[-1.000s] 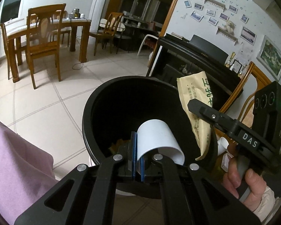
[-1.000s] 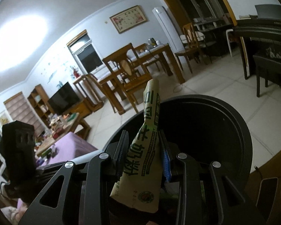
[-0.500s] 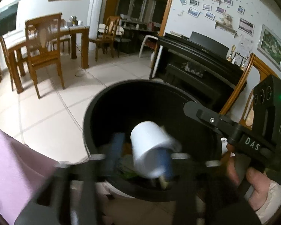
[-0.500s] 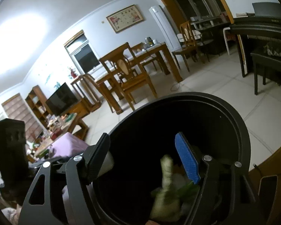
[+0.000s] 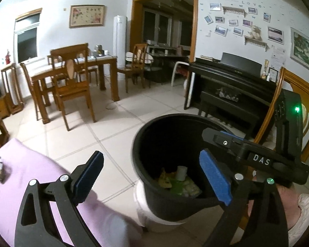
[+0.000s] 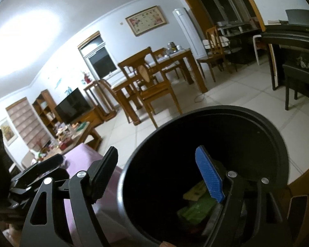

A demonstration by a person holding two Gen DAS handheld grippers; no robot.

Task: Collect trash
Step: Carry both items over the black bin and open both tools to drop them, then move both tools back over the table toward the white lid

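Gaping wide with nothing between its fingers, the left hand-held gripper [image 5: 152, 177] hangs beside the black bin [image 5: 154, 142], as does the right hand-held gripper [image 6: 156, 171], spread and empty. Down at the bin's bottom lie a white cup [image 5: 181, 173] and green wrappers [image 6: 197, 207].

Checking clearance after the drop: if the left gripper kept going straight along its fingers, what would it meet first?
Probably the near rim of the black bin; the open left gripper points at it, though depth is unclear.
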